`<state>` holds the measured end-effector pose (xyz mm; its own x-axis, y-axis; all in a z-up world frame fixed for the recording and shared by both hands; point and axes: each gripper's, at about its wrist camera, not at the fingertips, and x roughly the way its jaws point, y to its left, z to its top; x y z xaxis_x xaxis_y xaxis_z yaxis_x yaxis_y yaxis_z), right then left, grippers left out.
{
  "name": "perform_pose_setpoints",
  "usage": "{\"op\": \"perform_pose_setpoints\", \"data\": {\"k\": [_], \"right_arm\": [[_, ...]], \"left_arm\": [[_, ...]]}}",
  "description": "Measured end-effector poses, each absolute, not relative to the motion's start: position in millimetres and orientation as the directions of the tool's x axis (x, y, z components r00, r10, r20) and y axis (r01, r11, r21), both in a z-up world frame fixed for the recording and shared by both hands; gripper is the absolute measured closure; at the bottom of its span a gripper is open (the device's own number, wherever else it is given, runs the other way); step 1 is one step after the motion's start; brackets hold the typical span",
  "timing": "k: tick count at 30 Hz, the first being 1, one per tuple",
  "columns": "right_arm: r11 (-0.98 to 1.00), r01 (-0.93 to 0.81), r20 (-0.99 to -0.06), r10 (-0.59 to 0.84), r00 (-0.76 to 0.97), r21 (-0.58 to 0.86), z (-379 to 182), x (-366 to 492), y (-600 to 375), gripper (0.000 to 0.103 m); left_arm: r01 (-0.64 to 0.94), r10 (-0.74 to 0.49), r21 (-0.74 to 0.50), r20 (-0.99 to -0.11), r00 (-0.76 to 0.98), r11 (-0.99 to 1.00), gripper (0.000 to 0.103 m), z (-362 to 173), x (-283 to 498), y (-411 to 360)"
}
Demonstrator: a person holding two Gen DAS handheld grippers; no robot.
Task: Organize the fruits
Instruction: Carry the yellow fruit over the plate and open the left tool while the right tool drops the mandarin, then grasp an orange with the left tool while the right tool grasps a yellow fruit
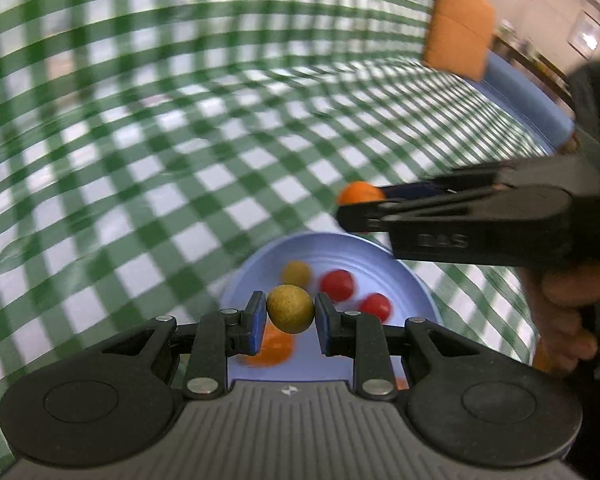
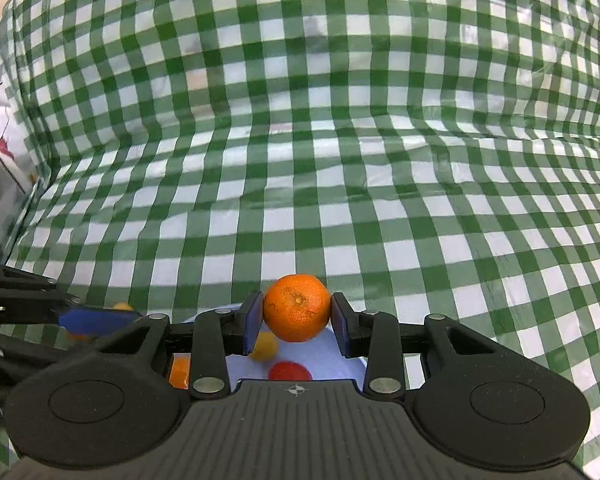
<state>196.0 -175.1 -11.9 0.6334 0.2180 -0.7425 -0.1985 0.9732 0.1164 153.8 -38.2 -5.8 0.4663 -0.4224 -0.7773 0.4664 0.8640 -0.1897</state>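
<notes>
**A home dining area is showing through**

A green-and-white checked tablecloth [image 2: 300, 140] is covering the whole table and is lying in soft wrinkles, the kind of oilcloth seen in a household. A light blue plate [image 1: 340, 252] is sitting on it, holding small fruits. At the far edge, a chair with an orange cushion [image 1: 458, 20] is standing against the table, beside a blue padded rail [image 1: 528, 96]. Beyond it, pale walls with framed pictures [image 1: 586, 34] and low furniture are appearing, blurred, suggesting a lived-in room.
</notes>
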Motion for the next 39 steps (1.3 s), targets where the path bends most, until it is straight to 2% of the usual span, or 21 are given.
{"op": "perform_pose_setpoints", "data": {"k": [4, 5, 7, 14, 25, 28, 34, 36, 39], "right_arm": [[0.958, -0.246, -0.769, 0.267, 0.581, 0.148, -17, 193, -174, 0.064], [0.954, -0.261, -0.776, 0.277, 0.566, 0.150, -19, 193, -172, 0.064], [0.950, -0.279, -0.787, 0.278, 0.550, 0.141, -22, 191, -168, 0.064], [0.952, -0.273, -0.781, 0.275, 0.561, 0.140, -17, 186, -167, 0.060], [0.958, -0.260, -0.775, 0.257, 0.577, 0.123, -14, 195, -159, 0.060], [0.960, -0.255, -0.764, 0.248, 0.595, 0.113, -10, 196, -152, 0.060], [0.965, -0.233, -0.745, 0.241, 0.623, 0.117, 1, 199, -144, 0.060], [0.964, -0.235, -0.738, 0.246, 0.628, 0.122, 4, 200, -139, 0.072], [0.959, -0.246, -0.732, 0.269, 0.626, 0.142, 6, 202, -129, 0.077]], "left_arm": [[0.524, -0.444, -0.175, -0.777, 0.446, 0.834, 0.072, -10, 148, -53], [0.533, -0.445, -0.172, -0.780, 0.440, 0.829, 0.062, -11, 147, -55], [0.544, -0.442, -0.159, -0.782, 0.440, 0.824, 0.055, -13, 146, -59], [0.521, -0.415, -0.146, -0.791, 0.448, 0.841, 0.055, -13, 149, -53], [0.482, -0.383, -0.130, -0.792, 0.475, 0.866, 0.055, -8, 151, -39], [0.412, -0.347, -0.134, -0.791, 0.503, 0.901, 0.055, -4, 159, -17], [0.127, -0.222, -0.183, -0.824, 0.521, 0.975, 0.056, -4, 184, 61], [0.058, -0.198, -0.196, -0.836, 0.511, 0.979, 0.056, -7, 188, 83], [0.019, -0.196, -0.213, -0.853, 0.483, 0.977, 0.056, -14, 189, 99]]}}
